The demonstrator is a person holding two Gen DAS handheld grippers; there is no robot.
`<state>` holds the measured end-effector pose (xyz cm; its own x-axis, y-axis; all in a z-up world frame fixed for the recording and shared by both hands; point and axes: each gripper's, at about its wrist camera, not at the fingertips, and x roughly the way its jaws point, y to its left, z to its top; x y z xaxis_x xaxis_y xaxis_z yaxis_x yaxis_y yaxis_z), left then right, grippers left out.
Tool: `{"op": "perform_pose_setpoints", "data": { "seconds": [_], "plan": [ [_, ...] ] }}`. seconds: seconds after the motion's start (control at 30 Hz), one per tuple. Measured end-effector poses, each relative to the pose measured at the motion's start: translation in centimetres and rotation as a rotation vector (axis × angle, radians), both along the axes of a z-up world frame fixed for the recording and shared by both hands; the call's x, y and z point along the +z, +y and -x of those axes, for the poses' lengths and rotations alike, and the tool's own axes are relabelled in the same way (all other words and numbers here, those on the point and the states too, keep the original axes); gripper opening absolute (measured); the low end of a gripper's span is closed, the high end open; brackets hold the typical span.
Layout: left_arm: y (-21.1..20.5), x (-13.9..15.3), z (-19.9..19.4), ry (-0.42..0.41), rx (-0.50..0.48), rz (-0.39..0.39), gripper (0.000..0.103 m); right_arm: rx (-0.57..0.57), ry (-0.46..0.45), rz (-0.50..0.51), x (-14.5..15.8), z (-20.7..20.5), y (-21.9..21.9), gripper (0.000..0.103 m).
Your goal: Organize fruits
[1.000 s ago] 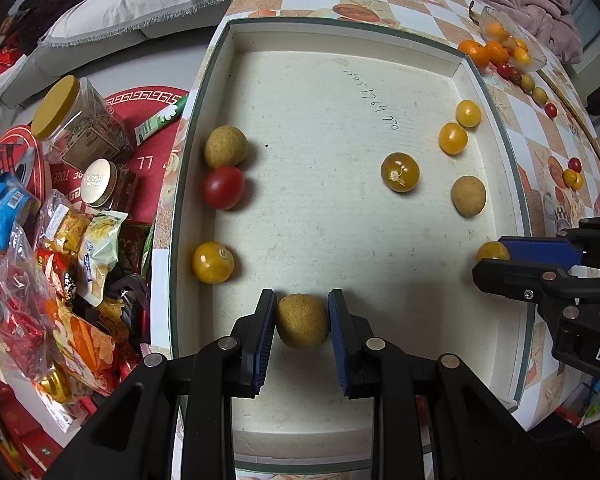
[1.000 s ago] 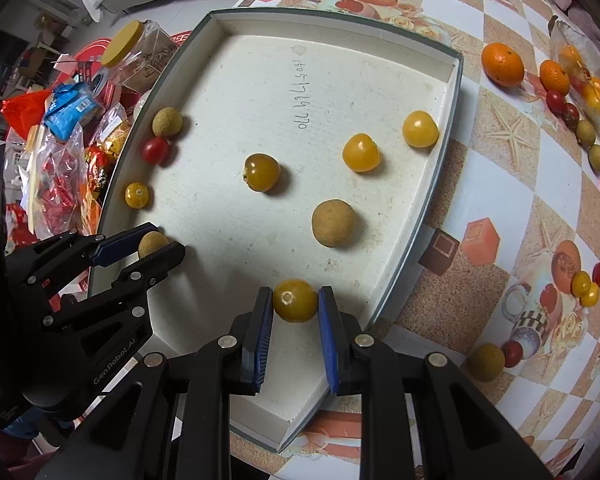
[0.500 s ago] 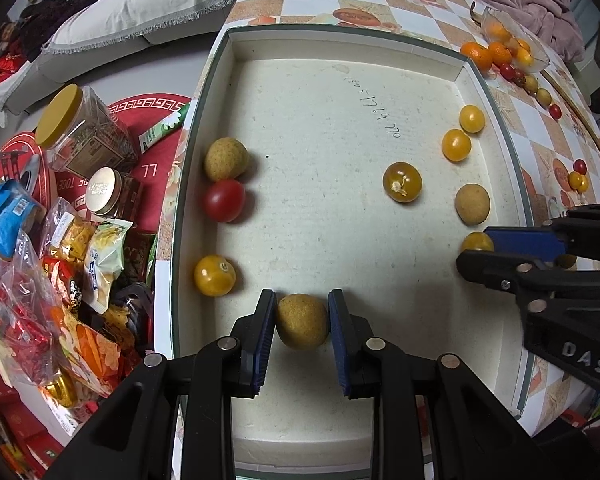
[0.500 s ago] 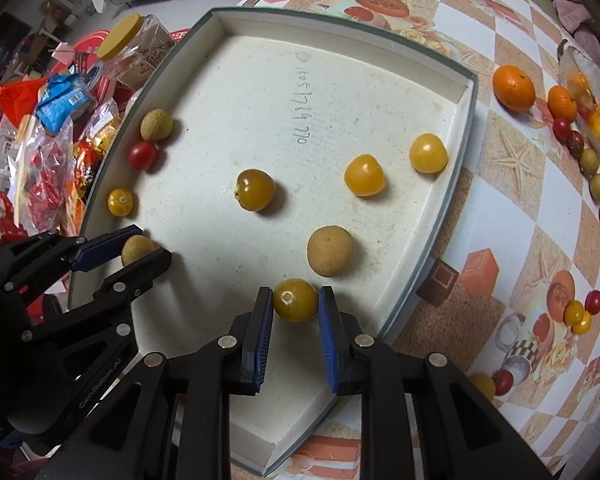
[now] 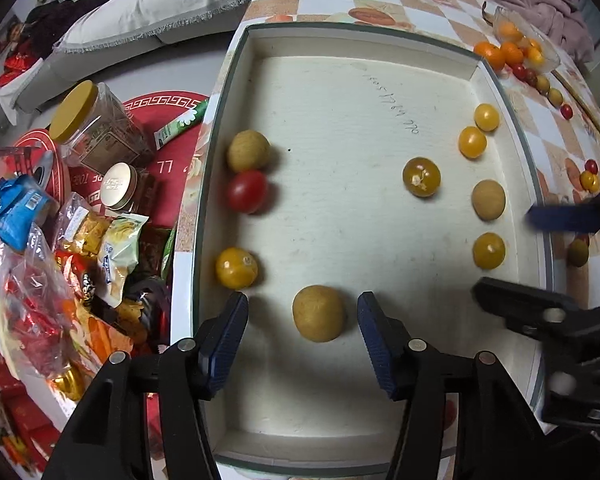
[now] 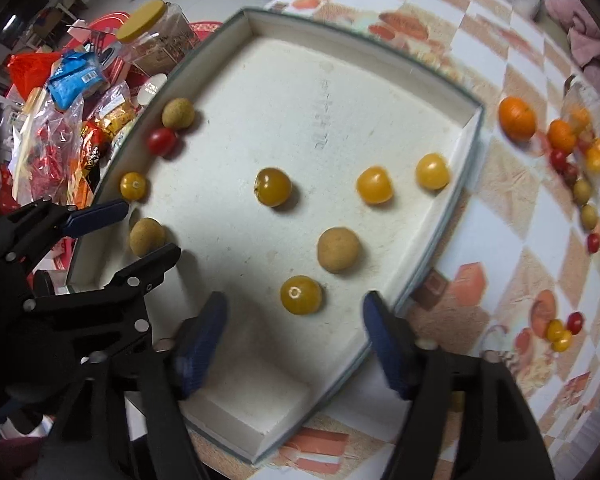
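Both grippers opening — left gripper (image 5: pixel 302 330) has dropped the longan (image 5: pixel 318 318), right gripper (image 6: pixel 294 334) the yellow tomato (image 6: pixel 301 294); both fruits sit free in the tray (image 5: pixel 236 80). Lift straight up, pads clear — no nudging.

A line of handwritten digits (image 5: pixel 390 102) runs across the floor of the white tray (image 5: pixel 340 40), upside down in the left wrist view and too faint to read surely. The red round mat (image 5: pixel 168 168) bears "LL" in mirrored-looking white characters.
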<state>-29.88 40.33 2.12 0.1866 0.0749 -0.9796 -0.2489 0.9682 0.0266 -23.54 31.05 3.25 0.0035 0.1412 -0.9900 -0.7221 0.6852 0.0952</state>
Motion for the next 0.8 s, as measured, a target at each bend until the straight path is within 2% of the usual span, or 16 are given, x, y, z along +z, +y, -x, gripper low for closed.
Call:
{"op": "perform_pose_setpoints", "data": {
  "seconds": [0.07, 0.1, 0.13, 0.17, 0.33, 0.4, 0.43, 0.47, 0.53, 0.73, 0.8],
  "plan": [
    [0.0, 0.3, 0.0, 0.002, 0.008, 0.002, 0.059, -0.006, -0.016, -0.005, 1.0, -0.2, -0.3, 0.080],
    [0.0, 0.4, 0.0, 0.005, 0.010, 0.004, 0.062, -0.013, -0.019, -0.006, 1.3, -0.3, -0.4, 0.080],
    [-0.1, 0.6, 0.0, 0.009, 0.009, 0.011, 0.080, -0.023, -0.021, -0.009, 1.7, -0.6, -0.6, 0.080],
    [-0.2, 0.9, 0.0, -0.002, 0.012, 0.009, 0.091, -0.034, -0.021, -0.013, 2.0, -0.7, -0.9, 0.081],
    [-0.8, 2.5, 0.1, -0.029, -0.009, 0.027, 0.092, -0.074, -0.007, -0.011, 2.8, -1.4, -1.9, 0.086],
    [-1.0, 2.8, 0.0, -0.019, -0.016, 0.016, 0.092, -0.086, 0.000, -0.015, 3.2, -1.6, -2.6, 0.092],
    [-1.0, 2.9, 0.0, -0.014, -0.018, 0.015, 0.095, -0.095, 0.005, -0.019, 3.5, -1.7, -2.8, 0.094],
    [-1.0, 2.9, 0.0, -0.005, -0.020, 0.018, 0.103, -0.101, 0.006, -0.023, 3.5, -1.7, -2.8, 0.095],
    [-1.1, 3.1, 0.0, 0.000, -0.019, 0.016, 0.103, -0.111, 0.020, -0.022, 3.8, -1.8, -3.2, 0.103],
    [-1.1, 5.4, 0.0, -0.029, -0.012, -0.041, 0.103, -0.115, 0.007, -0.005, 5.3, -1.8, -3.5, 0.103],
    [-1.0, 5.9, -0.1, -0.025, -0.007, -0.034, 0.103, -0.113, 0.004, -0.005, 5.8, -1.9, -3.5, 0.103]
  ]
}}
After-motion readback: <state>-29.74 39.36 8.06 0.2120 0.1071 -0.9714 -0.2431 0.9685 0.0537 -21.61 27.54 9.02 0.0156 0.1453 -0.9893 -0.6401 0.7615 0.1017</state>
